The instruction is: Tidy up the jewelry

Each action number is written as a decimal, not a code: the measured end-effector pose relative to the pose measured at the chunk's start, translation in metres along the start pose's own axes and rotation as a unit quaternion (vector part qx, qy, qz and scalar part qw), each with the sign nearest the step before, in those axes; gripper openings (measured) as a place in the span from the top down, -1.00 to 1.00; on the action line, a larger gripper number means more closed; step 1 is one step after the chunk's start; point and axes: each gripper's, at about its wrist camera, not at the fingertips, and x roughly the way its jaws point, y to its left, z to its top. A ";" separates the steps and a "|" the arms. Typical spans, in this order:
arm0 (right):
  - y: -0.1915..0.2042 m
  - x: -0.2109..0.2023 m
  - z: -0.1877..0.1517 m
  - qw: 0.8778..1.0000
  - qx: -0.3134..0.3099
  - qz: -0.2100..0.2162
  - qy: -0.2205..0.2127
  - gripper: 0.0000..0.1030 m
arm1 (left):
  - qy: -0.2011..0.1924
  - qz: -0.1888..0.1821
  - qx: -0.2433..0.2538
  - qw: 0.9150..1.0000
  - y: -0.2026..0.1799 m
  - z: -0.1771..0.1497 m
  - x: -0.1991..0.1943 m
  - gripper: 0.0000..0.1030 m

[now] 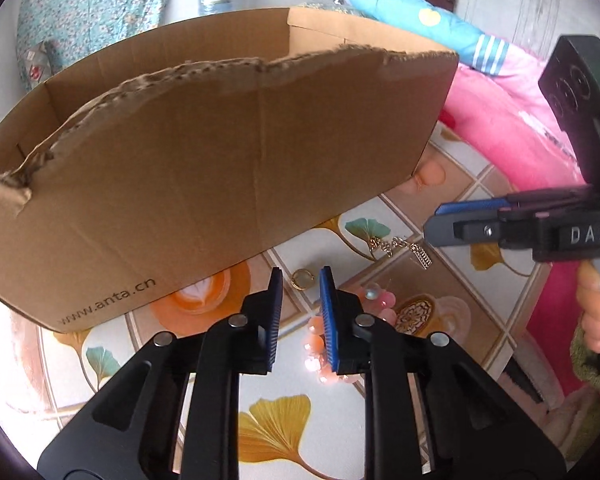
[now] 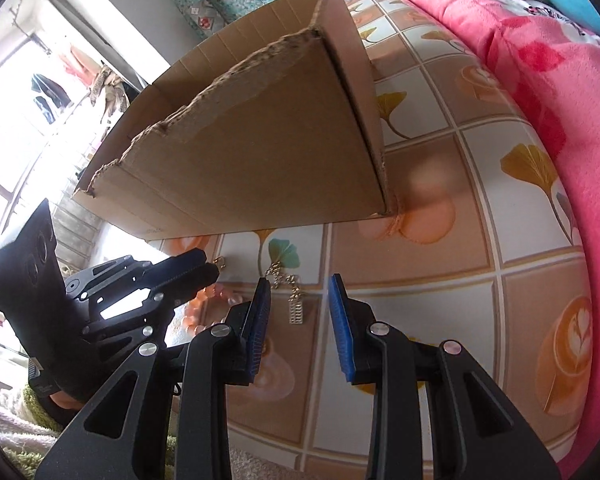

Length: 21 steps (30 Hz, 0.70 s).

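Observation:
A small gold ring lies on the patterned tablecloth just past the tips of my left gripper. Its blue pads stand a narrow gap apart on either side of the ring without pressing it. From the right wrist view this gripper hovers with the ring at its tip. A gold chain with a bar pendant lies between the open fingers of my right gripper, untouched. In the left wrist view the chain lies below the right gripper. A pink bead bracelet lies beside the ring.
A large torn-edged cardboard box stands close behind the jewelry and fills the far side. A pink blanket borders the table on the right. A person's hand holds the right gripper's handle.

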 end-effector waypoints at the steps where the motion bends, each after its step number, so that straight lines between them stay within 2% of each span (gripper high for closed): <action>1: -0.001 0.000 0.000 1.000 0.001 0.001 -0.001 0.42 | 0.004 0.003 0.002 1.000 -0.001 0.001 0.001 0.66; 10: -0.007 0.002 -0.004 1.000 0.008 0.004 0.000 0.42 | 0.016 0.029 0.017 0.999 -0.011 0.006 0.005 0.66; 15: -0.007 0.001 -0.005 1.000 0.005 -0.001 -0.002 0.42 | 0.014 0.031 0.019 0.999 -0.022 0.008 0.008 0.78; 21: -0.004 -0.002 -0.005 1.000 0.004 -0.006 -0.005 0.42 | 0.009 0.036 0.033 0.999 -0.027 0.006 0.005 0.79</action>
